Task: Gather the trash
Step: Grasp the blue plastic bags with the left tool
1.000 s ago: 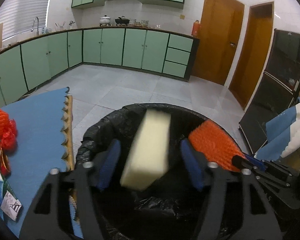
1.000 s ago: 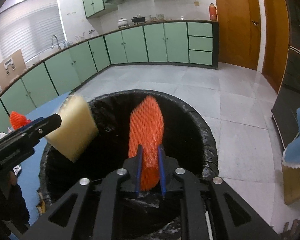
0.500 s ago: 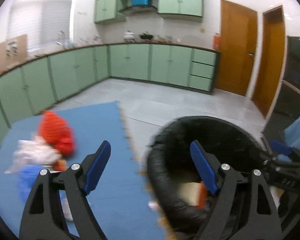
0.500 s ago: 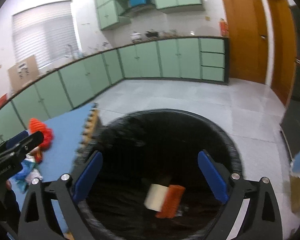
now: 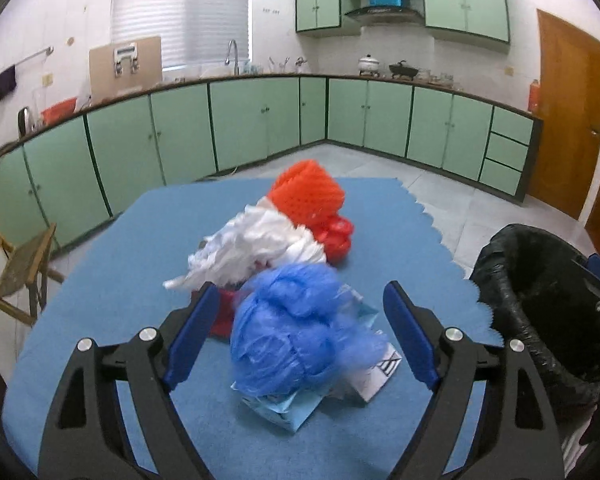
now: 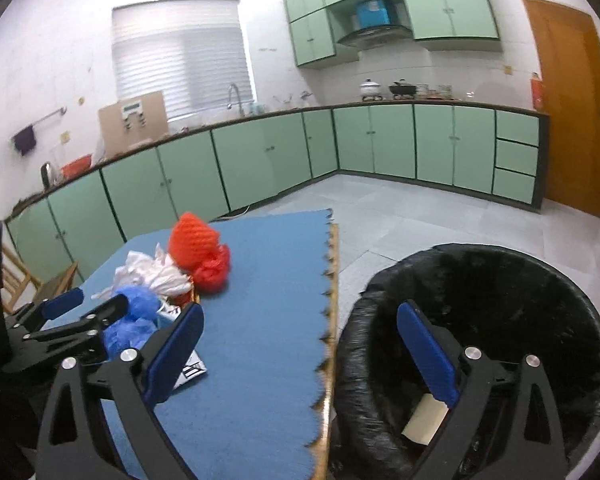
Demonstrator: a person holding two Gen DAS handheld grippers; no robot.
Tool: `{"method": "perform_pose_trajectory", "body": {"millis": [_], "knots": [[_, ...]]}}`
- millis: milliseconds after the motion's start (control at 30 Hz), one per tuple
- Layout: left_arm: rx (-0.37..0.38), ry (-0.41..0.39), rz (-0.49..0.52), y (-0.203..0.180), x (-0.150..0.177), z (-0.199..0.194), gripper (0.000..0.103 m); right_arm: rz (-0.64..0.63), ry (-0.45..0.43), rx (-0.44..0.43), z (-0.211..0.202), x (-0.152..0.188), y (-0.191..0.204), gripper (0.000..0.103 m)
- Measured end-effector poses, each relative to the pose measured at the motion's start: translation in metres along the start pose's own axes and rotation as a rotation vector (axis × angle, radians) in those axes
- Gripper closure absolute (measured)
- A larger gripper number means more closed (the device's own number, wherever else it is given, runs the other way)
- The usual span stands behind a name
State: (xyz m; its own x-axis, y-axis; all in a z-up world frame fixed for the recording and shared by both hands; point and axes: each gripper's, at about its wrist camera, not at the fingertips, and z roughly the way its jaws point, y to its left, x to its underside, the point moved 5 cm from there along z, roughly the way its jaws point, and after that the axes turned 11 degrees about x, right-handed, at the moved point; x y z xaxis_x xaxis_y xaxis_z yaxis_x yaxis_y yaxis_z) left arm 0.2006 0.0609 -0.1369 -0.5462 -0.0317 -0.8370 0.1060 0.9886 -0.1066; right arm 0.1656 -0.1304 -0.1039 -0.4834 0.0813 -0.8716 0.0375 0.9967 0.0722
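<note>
A pile of trash lies on the blue table mat: a crumpled blue plastic bag, a white bag, an orange foam net and paper scraps. My left gripper is open, its jaws on either side of the blue bag. The black-lined trash bin stands right of the table; a pale sponge lies inside it. My right gripper is open and empty over the gap between table edge and bin. The pile also shows in the right wrist view.
Green kitchen cabinets line the far walls, with grey tile floor between. A wooden chair stands left of the table. Wooden doors are at the right.
Both grippers let go: the sponge and an orange net dropped into the bin. The left gripper swung left to the pile on the table; the right gripper pulled back and turned left.
</note>
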Motion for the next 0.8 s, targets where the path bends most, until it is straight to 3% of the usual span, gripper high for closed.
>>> {"method": "perform_pose_trajectory", "body": {"millis": [333, 400, 467, 533, 667, 800], "knots": [[0.029, 0.086, -0.061, 0.013, 0.015, 0.034, 0.018, -0.021, 0.049, 0.012, 0.017, 0.012, 0.003, 0.008], [0.031, 0.09, -0.067, 0.015, 0.017, 0.035, 0.027, -0.027, 0.055, 0.01, 0.019, 0.014, 0.005, 0.008], [0.029, 0.093, -0.065, 0.015, 0.019, 0.035, 0.045, -0.041, 0.057, 0.006, 0.02, 0.016, 0.008, 0.008], [0.021, 0.085, -0.06, 0.017, 0.018, 0.031, 0.053, -0.054, 0.056, 0.003, 0.019, 0.017, 0.011, 0.008], [0.023, 0.062, -0.063, 0.018, 0.015, 0.021, 0.065, -0.061, 0.056, -0.011, 0.017, 0.016, 0.016, 0.008], [0.032, 0.029, -0.072, 0.019, 0.007, 0.005, 0.072, -0.072, 0.045, -0.026, 0.014, 0.015, 0.023, 0.008]]}}
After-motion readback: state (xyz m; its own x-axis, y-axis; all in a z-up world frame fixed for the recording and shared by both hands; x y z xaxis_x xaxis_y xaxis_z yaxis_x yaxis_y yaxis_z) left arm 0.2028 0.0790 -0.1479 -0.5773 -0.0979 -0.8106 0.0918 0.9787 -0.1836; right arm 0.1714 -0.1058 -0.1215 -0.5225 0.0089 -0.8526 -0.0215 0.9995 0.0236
